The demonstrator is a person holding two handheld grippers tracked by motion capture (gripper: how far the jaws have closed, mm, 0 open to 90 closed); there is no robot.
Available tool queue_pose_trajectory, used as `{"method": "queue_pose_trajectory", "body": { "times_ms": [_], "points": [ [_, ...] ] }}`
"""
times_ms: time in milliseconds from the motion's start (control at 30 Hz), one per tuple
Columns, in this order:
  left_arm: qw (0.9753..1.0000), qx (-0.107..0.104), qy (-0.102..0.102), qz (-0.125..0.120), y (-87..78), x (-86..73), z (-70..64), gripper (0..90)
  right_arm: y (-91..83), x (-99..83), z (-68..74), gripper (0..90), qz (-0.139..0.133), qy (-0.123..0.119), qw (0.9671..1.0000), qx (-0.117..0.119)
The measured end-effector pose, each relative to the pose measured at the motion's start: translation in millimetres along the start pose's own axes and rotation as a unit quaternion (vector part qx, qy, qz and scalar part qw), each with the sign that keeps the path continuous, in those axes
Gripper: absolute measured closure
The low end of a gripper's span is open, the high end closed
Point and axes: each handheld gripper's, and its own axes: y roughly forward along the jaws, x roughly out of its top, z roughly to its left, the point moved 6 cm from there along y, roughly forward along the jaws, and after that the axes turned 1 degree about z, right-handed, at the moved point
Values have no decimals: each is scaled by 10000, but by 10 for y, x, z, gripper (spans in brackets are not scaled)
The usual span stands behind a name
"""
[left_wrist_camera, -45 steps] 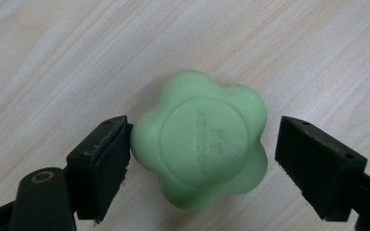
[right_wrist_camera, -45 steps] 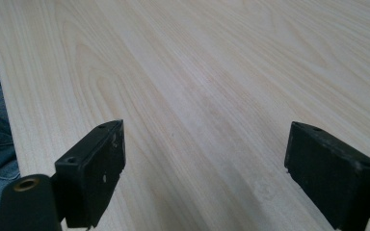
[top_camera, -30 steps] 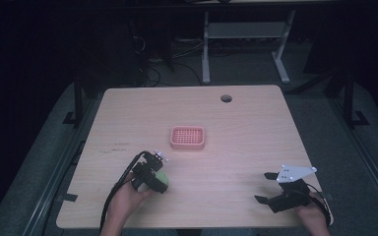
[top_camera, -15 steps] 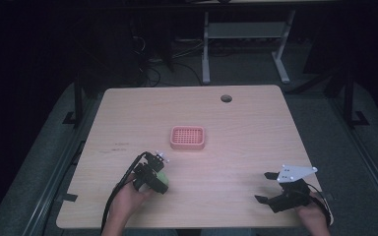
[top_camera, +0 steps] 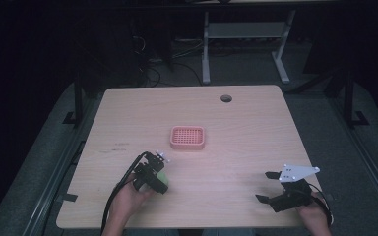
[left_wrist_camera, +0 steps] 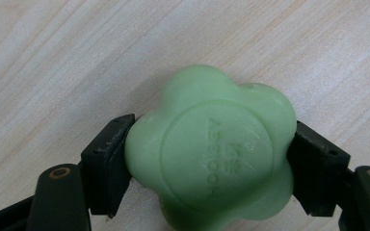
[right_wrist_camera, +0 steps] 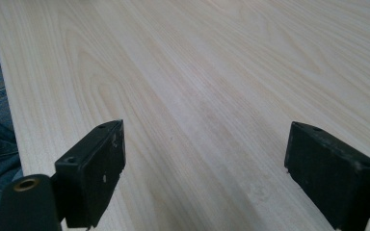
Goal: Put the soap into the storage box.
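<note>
High view: near the table's (top_camera: 256, 123) left front, the left gripper (top_camera: 158, 169) is clamping a green flower-shaped soap (left_wrist_camera: 212, 149). A level carry would suit placing it in the pink tray (top_camera: 188, 138). The right gripper (top_camera: 268, 186) is resting with jaws apart.

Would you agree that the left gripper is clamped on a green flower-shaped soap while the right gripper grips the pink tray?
Not quite. The right gripper is open and holds nothing, as the right gripper view shows; the pink tray lies apart at mid-table. The left gripper does clamp the green soap.
</note>
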Motion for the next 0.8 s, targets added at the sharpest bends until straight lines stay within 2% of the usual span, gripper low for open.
{"method": "queue_pose_trajectory", "body": {
  "times_ms": [133,800],
  "points": [
    [10000,-4,-19,-17,1,-2,-6,268,-4,-5,3,138,15,64,10000,-4],
    [10000,-14,13,-26,-1,-2,3,269,17,-18,-8,138,57,86,9999,-33]
  ]
}}
